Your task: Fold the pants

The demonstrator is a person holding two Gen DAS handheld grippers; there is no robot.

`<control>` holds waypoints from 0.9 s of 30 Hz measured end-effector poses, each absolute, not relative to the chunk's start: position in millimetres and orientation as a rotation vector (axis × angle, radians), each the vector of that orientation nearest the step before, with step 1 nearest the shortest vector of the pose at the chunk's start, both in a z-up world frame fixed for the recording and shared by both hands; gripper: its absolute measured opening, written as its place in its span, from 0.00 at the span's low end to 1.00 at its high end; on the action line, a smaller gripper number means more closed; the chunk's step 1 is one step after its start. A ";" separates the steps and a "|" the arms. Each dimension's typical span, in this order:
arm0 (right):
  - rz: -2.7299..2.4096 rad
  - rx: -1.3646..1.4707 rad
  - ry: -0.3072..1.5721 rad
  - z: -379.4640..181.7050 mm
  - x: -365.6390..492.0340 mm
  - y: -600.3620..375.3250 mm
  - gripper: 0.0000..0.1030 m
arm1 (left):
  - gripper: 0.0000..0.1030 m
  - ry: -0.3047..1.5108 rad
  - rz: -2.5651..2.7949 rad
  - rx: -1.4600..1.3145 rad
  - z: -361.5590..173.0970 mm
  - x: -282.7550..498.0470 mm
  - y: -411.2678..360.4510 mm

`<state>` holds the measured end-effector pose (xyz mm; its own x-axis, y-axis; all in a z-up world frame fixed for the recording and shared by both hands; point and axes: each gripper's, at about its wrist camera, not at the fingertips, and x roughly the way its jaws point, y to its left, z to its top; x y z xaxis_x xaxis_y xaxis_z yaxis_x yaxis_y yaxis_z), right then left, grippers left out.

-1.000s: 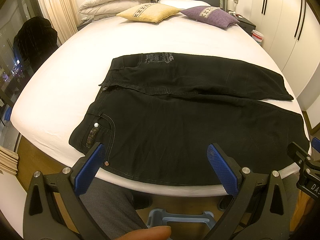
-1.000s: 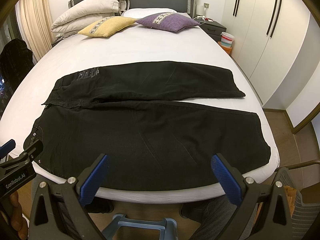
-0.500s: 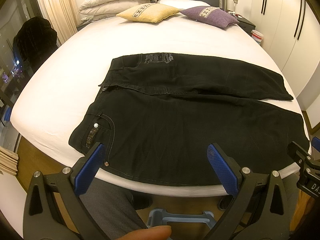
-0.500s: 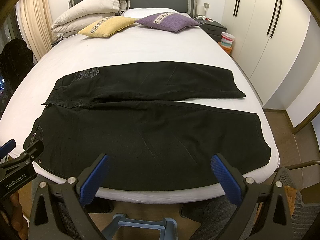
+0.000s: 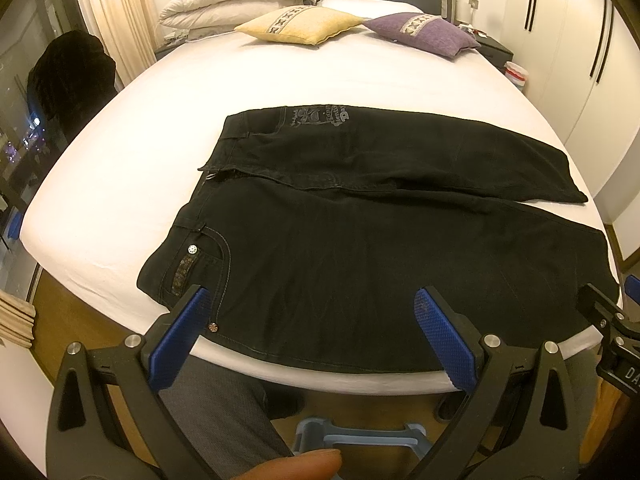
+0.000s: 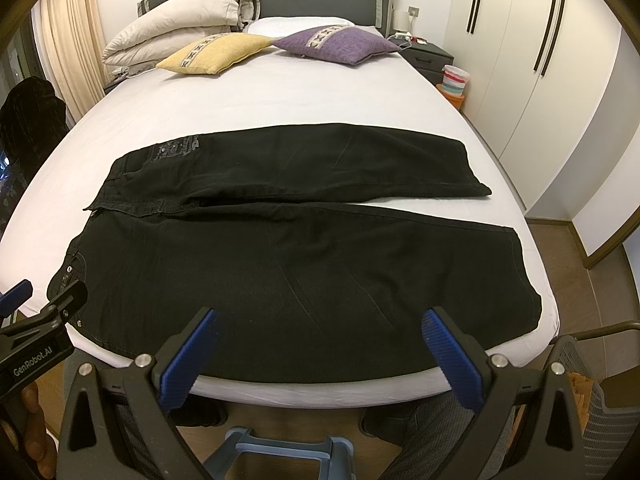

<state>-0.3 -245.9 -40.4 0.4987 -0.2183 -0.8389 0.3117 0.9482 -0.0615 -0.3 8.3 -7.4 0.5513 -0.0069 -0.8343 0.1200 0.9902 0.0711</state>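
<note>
Black pants (image 5: 360, 240) lie flat across the near end of a white bed (image 5: 140, 160), waistband to the left, both legs stretched right, side by side. They also show in the right wrist view (image 6: 300, 264). My left gripper (image 5: 312, 320) is open and empty, hovering just off the near bed edge by the waistband pocket. My right gripper (image 6: 316, 340) is open and empty, at the near edge over the near leg. Each gripper's tip shows in the other's view: the right gripper (image 5: 600, 312) and the left gripper (image 6: 60, 300).
A yellow cushion (image 6: 212, 52), a purple cushion (image 6: 332, 42) and a folded duvet (image 6: 180, 36) sit at the head of the bed. A nightstand (image 6: 428, 54) and wardrobes (image 6: 540, 60) stand on the right. A dark garment (image 5: 68, 76) hangs at left. A mesh chair (image 6: 600, 400) is at right.
</note>
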 end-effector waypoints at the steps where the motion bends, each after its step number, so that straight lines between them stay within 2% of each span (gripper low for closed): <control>1: -0.321 0.103 0.999 -40.4 -0.3 -246.0 1.00 | 1.00 0.984 -0.075 0.125 -7.4 -0.3 8.4; 12: -0.323 0.104 0.996 -37.6 0.5 -248.3 1.00 | 1.00 0.991 -0.118 0.072 -7.2 6.0 12.8; 19: -0.322 0.112 0.987 -40.3 -2.4 -249.3 1.00 | 1.00 0.921 -0.255 0.022 1.4 8.9 11.5; 27: -0.300 0.121 0.966 -34.6 -0.3 -251.9 1.00 | 1.00 0.964 -0.368 -0.059 -1.1 16.2 16.2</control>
